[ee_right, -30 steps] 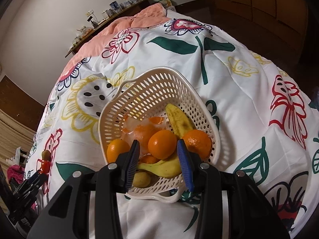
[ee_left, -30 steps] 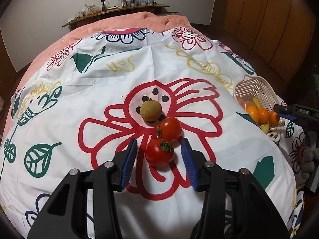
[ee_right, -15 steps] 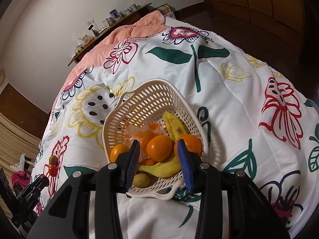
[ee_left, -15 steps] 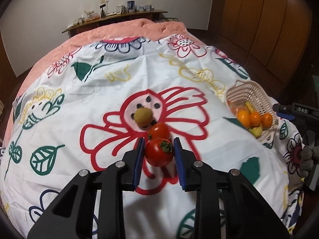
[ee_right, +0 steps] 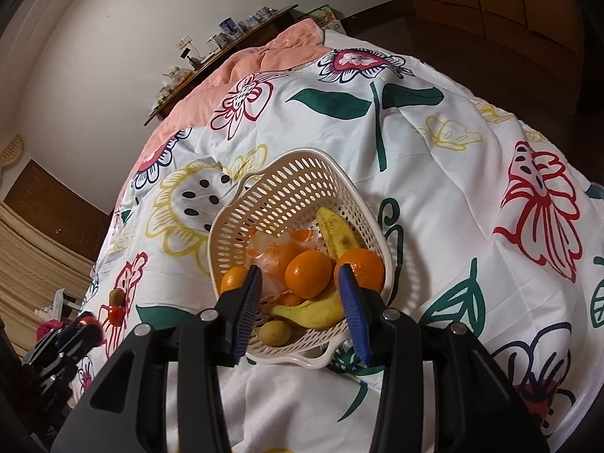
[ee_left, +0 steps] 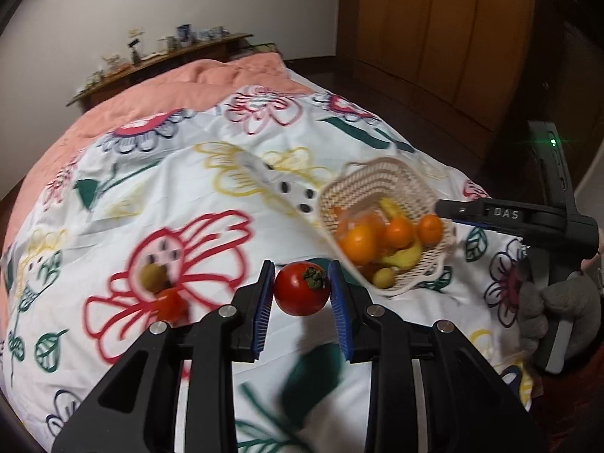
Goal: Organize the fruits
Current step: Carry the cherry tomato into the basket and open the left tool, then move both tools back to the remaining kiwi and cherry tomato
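I am carrying the tomato (ee_left: 301, 293) pinched in the left gripper (ee_left: 301, 294) jaws, with the basket (ee_left: 381, 185) lying ahead-right of them.

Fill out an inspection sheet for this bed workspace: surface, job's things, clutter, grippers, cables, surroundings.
Surface: floral duvet over a bed, with a pink blanket at the far end.
Job's things: white basket holding oranges and bananas, plus a small brownish fruit; one tomato gripped; a second tomato and a brown round fruit lying loose on the red flower print.
Clutter: nothing seen on the duvet.
Grippers: left gripper shut on the tomato, lifted off the duvet; right gripper open at the basket's near rim, empty, jaws just widened; gloved hand holds it.
Cables: nothing seen.
Surroundings: shelf of small items, wooden wardrobe.
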`<control>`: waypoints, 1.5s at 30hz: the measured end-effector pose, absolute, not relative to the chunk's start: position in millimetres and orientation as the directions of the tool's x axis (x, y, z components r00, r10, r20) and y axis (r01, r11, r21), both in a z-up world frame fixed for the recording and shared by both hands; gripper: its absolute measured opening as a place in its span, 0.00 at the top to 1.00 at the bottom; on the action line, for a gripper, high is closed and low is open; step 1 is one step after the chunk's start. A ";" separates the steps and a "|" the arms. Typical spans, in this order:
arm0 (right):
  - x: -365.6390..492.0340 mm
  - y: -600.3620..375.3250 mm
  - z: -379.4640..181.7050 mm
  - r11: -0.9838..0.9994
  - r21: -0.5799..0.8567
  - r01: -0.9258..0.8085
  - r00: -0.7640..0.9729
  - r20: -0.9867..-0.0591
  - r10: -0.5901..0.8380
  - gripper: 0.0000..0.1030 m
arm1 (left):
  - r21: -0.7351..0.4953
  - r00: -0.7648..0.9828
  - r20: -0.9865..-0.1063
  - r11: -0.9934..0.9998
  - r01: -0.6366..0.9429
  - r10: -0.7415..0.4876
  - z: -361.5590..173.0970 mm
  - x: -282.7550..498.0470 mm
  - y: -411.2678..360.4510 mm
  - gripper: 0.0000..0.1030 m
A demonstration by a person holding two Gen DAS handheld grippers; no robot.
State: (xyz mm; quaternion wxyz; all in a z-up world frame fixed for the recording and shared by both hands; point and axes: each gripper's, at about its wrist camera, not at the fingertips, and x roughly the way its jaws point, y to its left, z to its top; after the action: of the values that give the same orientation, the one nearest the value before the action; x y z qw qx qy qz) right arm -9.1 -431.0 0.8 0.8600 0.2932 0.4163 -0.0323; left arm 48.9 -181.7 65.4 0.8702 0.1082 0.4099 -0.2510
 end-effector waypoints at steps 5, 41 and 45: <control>-11.3 -434.5 -1.7 0.814 0.503 0.292 0.659 -0.722 0.210 0.58 | -0.019 0.499 -0.788 0.825 0.565 -0.360 59.6 54.2 -216.7 0.71; -12.5 -428.5 -13.5 0.800 0.534 0.275 0.645 -0.719 0.259 0.56 | -0.019 0.490 -0.812 0.853 0.521 -0.318 44.0 69.4 -242.7 0.28; -12.6 -426.4 -12.0 0.801 0.534 0.270 0.645 -0.718 0.261 0.55 | -0.016 0.498 -0.809 0.859 0.511 -0.312 46.2 69.9 -236.4 0.28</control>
State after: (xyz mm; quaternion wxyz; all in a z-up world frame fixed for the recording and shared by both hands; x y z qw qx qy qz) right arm -12.6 -426.4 -12.0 0.8505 0.3152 0.4210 -0.0028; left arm 69.9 -236.4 46.2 0.8580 0.1136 0.4398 -0.2398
